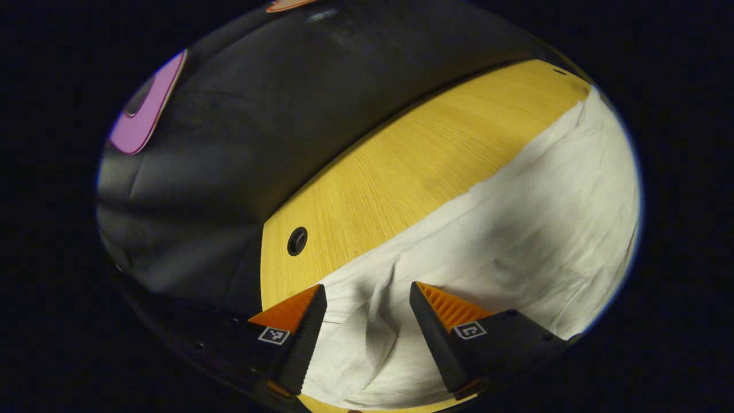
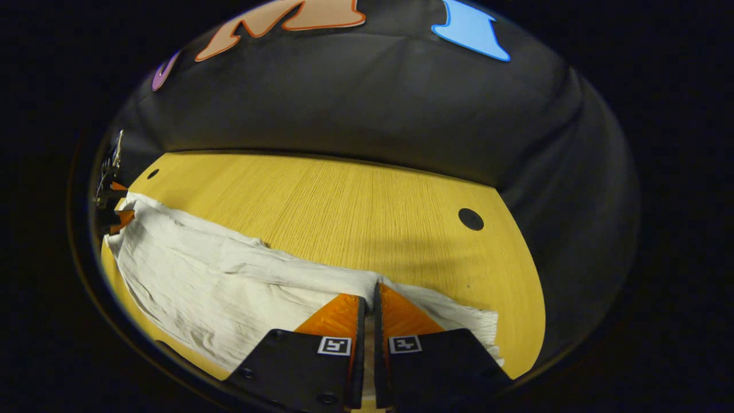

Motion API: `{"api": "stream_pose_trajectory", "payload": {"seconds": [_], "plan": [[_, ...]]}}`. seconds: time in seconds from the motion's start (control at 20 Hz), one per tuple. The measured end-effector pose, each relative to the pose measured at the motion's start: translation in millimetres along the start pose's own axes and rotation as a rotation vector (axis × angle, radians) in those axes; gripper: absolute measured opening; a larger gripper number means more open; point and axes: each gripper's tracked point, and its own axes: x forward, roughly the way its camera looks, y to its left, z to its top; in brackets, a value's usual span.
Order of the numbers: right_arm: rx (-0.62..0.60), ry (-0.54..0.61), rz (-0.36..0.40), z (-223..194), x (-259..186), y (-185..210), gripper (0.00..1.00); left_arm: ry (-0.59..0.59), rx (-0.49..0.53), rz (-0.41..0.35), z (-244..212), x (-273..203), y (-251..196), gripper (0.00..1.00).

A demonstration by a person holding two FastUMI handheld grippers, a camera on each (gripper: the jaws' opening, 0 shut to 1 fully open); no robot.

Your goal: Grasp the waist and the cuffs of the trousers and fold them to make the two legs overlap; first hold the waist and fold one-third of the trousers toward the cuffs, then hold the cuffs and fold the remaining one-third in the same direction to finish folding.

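One pair of white trousers on the bench; right gripper jaws clenched on them, left gripper jaws released

Wooden table, light grain, spans centre of right gripper view; round dark hole at right, smaller hole upper left. Black cloth wall fills top bkgd.
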Motion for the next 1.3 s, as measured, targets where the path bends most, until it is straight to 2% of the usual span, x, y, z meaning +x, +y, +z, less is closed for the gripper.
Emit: {"api": "stream_pose_trajectory", "payload": {"seconds": [0.05, 0.15, 0.45, 0.8, 1.1, 1.15, 1.3], "plan": [[0.024, -0.009, 0.022, 3, 1, 2, 0.22, -0.039, -0.067, 0.02, 5, -2, 2, 0.87], [0.059, -0.049, 0.031, 12, -12, -5, 0.99, -0.119, -0.175, 0.036, 17, -9, 2, 0.97], [0.153, -0.109, -0.022, 19, -60, -58, 0.98, -0.283, -0.337, 0.051, 58, -68, 7, 0.96], [0.187, -0.075, -0.097, -44, -112, -131, 0.99, -0.385, -0.485, 0.038, 61, -120, 21, 0.96], [0.341, -0.007, -0.057, -93, -98, -149, 0.97, -0.355, -0.557, 0.029, 68, -113, 25, 0.97], [0.377, 0.0, -0.044, -97, -91, -148, 0.93, -0.35, -0.567, 0.032, 69, -113, 27, 0.97], [0.561, 0.024, 0.035, -112, -63, -140, 0.97, -0.337, -0.606, 0.065, 72, -116, 30, 0.97]]}}
